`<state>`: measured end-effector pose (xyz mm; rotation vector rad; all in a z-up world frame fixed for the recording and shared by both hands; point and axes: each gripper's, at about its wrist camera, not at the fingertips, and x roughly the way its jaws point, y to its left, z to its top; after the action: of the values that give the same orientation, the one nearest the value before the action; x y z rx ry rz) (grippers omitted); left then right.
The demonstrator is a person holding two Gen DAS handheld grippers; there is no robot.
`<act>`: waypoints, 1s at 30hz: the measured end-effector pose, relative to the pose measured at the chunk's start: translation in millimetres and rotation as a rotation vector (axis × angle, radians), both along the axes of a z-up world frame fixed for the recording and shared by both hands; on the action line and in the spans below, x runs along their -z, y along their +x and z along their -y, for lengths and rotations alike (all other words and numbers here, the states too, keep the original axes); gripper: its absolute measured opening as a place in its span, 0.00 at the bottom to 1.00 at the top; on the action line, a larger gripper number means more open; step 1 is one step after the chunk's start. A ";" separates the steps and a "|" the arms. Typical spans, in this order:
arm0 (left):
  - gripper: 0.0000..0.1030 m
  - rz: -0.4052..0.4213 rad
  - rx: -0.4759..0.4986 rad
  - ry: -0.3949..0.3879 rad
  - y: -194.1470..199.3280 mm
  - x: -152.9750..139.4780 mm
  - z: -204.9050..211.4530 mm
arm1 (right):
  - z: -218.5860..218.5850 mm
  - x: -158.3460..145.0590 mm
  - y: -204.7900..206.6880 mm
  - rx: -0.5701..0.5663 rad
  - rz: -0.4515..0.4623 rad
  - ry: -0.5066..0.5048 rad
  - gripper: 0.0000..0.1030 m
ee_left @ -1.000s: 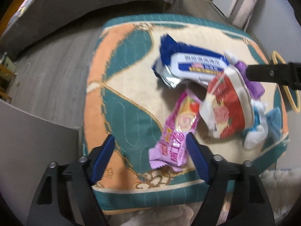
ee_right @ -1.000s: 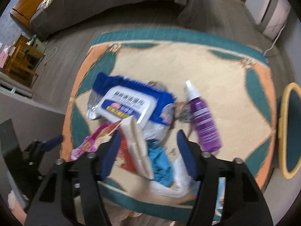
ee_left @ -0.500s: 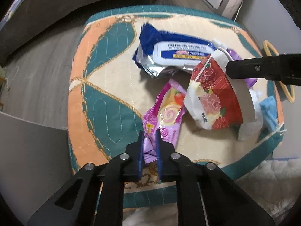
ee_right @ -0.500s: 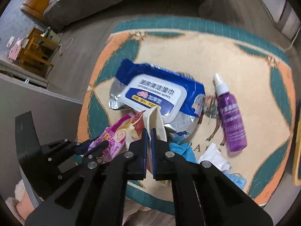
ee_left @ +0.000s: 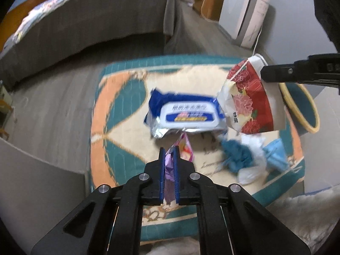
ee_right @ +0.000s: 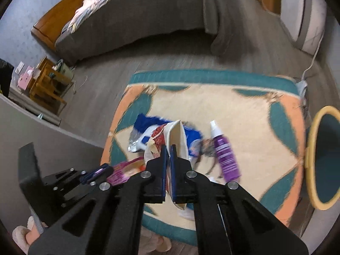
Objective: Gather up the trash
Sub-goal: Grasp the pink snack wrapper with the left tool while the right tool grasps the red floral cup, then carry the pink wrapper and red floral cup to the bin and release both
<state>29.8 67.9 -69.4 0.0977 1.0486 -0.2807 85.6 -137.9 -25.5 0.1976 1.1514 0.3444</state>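
Note:
My left gripper [ee_left: 169, 152] is shut on a pink snack wrapper [ee_left: 186, 149] and holds it above the rug [ee_left: 119, 114]. My right gripper [ee_right: 168, 148] is shut on a crushed red floral paper cup [ee_right: 176, 136] lifted off the rug; the cup also shows in the left wrist view [ee_left: 248, 97]. A blue wet-wipes pack [ee_left: 187, 114], blue and white crumpled tissues [ee_left: 250, 159] and a purple spray bottle [ee_right: 225, 155] lie on the rug. A teal bin with a yellow rim [ee_right: 325, 157] stands at the rug's right edge.
A grey sofa [ee_right: 148, 14] runs along the back. A white appliance [ee_left: 244, 10] stands at the back right, a wooden side table [ee_right: 48, 87] at the left. A grey panel [ee_left: 31, 182] rises at the near left. Grey floor surrounds the rug.
Both grippers closed from open, the left on the pink wrapper and the right on the paper cup, then lifted them up off the rug.

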 end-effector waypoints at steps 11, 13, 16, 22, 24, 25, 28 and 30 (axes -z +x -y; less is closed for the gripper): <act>0.07 0.182 0.047 -0.038 -16.8 -65.5 33.7 | 72.5 -23.4 -2.8 0.125 0.088 -0.028 0.03; 0.07 0.194 0.052 -0.060 -16.7 -71.8 41.7 | 84.8 -23.6 -3.7 0.144 0.093 -0.031 0.03; 0.07 0.213 0.071 -0.078 -15.8 -79.3 60.7 | 105.4 -21.7 -4.9 0.172 0.092 -0.034 0.03; 0.07 0.217 0.122 -0.102 -13.4 -80.9 98.9 | 153.1 -18.9 -11.5 0.243 0.101 -0.042 0.03; 0.07 0.213 0.138 -0.108 -12.4 -79.5 108.4 | 170.2 -18.0 -13.5 0.268 0.100 -0.036 0.03; 0.07 0.213 0.149 -0.111 -11.5 -79.1 115.8 | 179.0 -16.8 -14.6 0.283 0.100 -0.033 0.03; 0.07 0.209 0.173 -0.113 -9.7 -76.9 130.2 | 201.7 -13.5 -18.1 0.315 0.093 -0.028 0.03; 0.07 0.202 0.184 -0.120 -8.0 -75.5 140.1 | 215.7 -10.6 -20.6 0.332 0.092 -0.032 0.03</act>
<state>21.8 -72.2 6.1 0.1121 0.8208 -0.4902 65.0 -353.6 -14.9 0.3364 1.0125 0.0407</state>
